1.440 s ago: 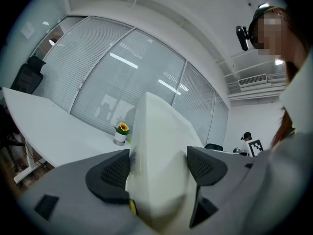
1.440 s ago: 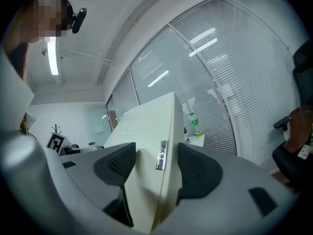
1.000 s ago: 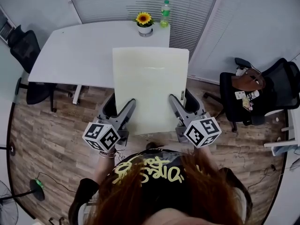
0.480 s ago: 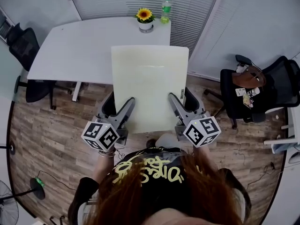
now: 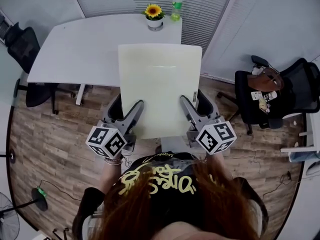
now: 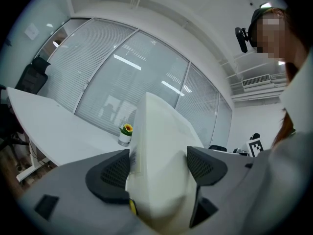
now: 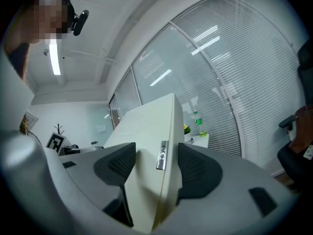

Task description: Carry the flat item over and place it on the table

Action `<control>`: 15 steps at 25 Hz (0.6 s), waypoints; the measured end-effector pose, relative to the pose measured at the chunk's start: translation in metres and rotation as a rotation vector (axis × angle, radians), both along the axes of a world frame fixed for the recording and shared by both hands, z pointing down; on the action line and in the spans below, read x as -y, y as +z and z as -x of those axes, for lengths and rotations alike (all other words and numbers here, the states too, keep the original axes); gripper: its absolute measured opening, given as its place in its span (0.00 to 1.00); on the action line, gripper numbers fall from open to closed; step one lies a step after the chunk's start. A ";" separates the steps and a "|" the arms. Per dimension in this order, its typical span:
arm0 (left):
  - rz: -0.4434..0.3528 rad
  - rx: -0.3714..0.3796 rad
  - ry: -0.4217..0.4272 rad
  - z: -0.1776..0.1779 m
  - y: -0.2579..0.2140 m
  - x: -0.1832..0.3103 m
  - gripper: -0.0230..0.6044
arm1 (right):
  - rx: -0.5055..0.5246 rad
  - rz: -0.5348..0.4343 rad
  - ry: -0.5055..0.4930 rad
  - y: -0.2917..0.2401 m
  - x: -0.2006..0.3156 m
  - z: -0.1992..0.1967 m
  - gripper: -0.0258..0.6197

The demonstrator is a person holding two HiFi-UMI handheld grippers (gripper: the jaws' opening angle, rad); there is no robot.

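Closer to the table (image 5: 75, 54) now than 1 s ago: the board (image 5: 160, 89) reaches further over its near edge, w/ a flower pot (image 5: 154, 15) and a bottle (image 5: 176, 6) at the table's far right corner. Head view: board is held roughly flat in the air, left gripper (image 5: 134, 111) and right gripper (image 5: 187, 106) each pinching its near edge, one per side; not set down yet. Left gripper view: jaws clamped on the board's edge, pads on both faces, but only at the rim. Right gripper view: same, jaws closed onto the edge beside a small metal tag (image 7: 161, 155). Risks, as I judge: all the wt hangs out past two rim grips, so the board could sag or slip if tilted; pushing too far fwd could knock pot or bottle; uneven lowering could bang one corner down.
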State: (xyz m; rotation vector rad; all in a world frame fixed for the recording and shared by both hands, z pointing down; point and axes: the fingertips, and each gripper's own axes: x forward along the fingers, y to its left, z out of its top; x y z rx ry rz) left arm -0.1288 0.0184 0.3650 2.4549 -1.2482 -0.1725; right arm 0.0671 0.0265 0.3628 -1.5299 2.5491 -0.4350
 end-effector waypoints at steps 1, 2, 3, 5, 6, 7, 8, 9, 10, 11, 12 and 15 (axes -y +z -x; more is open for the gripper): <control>-0.002 0.001 -0.006 0.002 0.000 0.001 0.62 | -0.001 0.000 -0.005 0.000 0.002 0.002 0.45; -0.003 0.003 -0.011 0.003 0.000 0.004 0.62 | -0.001 0.001 -0.010 0.000 0.006 0.003 0.45; -0.003 0.005 -0.016 0.004 0.000 0.007 0.62 | -0.001 0.002 -0.014 0.001 0.010 0.005 0.45; 0.003 0.005 -0.021 0.007 0.001 0.016 0.62 | 0.001 0.005 -0.020 0.001 0.020 0.007 0.45; 0.007 0.003 -0.023 0.008 0.001 0.021 0.62 | 0.000 0.006 -0.021 0.001 0.025 0.008 0.45; 0.009 0.000 -0.026 0.009 0.002 0.027 0.62 | -0.001 0.006 -0.024 0.001 0.031 0.009 0.45; 0.010 -0.002 -0.029 0.009 0.001 0.032 0.62 | -0.004 0.005 -0.027 0.001 0.037 0.009 0.45; 0.009 -0.002 -0.033 0.009 0.001 0.037 0.62 | -0.005 0.005 -0.030 0.001 0.043 0.009 0.45; 0.008 -0.001 -0.035 0.008 0.001 0.043 0.62 | -0.005 0.006 -0.033 0.001 0.049 0.008 0.45; 0.008 0.002 -0.035 0.007 0.002 0.048 0.62 | -0.004 0.007 -0.033 0.002 0.054 0.007 0.45; 0.009 0.003 -0.034 0.005 0.002 0.053 0.62 | -0.003 0.009 -0.033 0.002 0.060 0.005 0.45; 0.006 0.004 -0.034 0.004 0.001 0.071 0.62 | 0.001 0.006 -0.034 0.002 0.078 0.004 0.45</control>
